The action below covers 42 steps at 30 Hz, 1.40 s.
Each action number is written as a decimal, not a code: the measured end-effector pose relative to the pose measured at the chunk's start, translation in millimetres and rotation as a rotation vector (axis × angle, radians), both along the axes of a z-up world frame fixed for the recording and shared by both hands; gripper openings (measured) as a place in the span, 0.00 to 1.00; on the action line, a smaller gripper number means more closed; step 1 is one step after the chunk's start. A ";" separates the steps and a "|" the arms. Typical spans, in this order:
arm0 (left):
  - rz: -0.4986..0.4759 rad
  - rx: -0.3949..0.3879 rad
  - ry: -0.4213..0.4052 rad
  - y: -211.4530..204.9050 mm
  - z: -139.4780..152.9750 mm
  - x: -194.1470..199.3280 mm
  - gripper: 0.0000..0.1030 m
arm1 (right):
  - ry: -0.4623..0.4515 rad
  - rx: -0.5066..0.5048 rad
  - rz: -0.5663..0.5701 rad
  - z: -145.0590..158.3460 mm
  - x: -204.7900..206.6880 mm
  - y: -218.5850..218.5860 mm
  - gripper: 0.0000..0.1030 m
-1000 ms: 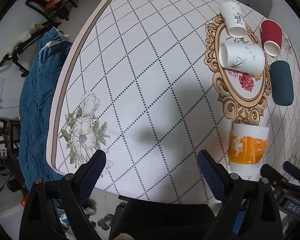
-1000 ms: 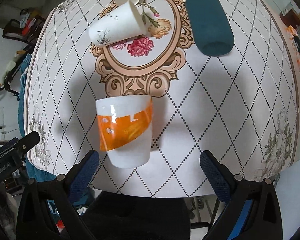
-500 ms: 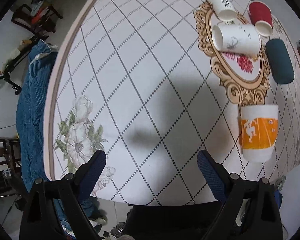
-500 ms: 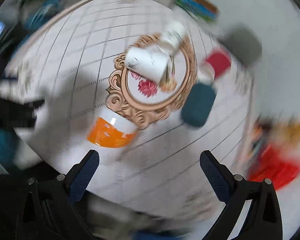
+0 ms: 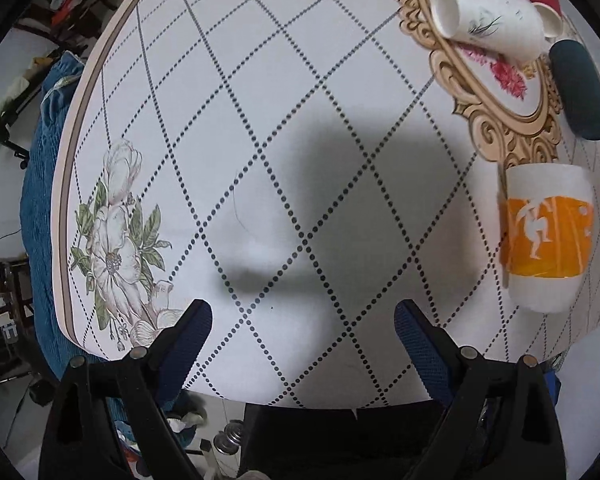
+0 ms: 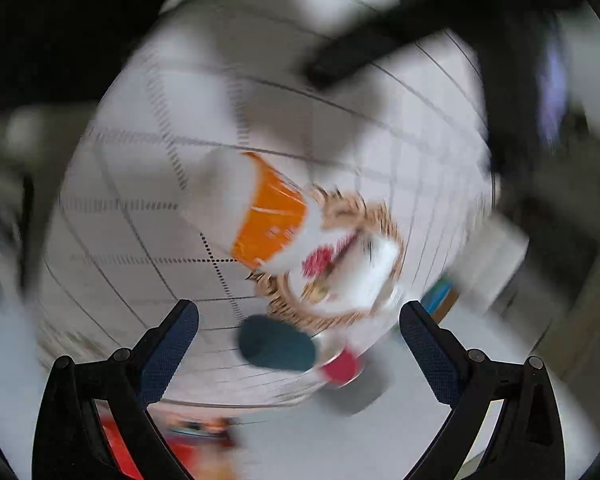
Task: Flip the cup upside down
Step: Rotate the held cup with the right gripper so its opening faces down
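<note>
— above the near table edge, how is the left gripper sitting?
— its jaws are gaping wide, gripping nothing, over the table.
— and the right gripper?
— also spread wide and gripping nothing; its view is smearing badly.
— where is the cup?
— it is resting mouth-down near the table's edge, just before the ornate frame print, apart from both grippers.

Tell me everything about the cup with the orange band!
The orange-banded cup is white, probably paper, with a glossy orange band showing a white dancing figure. It stands mouth-down on the patterned tablecloth, its closed base up, just below the golden ornamental frame. Nothing grips it: the left gripper hangs open beside it. The right view is blurred, but shows it too.
</note>
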<state>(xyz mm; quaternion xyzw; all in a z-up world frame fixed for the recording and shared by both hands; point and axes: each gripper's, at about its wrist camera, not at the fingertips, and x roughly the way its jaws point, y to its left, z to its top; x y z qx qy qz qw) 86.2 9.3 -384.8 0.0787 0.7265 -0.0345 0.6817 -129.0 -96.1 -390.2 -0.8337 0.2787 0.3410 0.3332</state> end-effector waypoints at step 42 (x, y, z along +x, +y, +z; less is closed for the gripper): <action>0.089 -0.003 0.053 35.3 -31.4 25.3 0.91 | 0.184 -0.292 0.724 -84.7 8.8 -42.3 0.73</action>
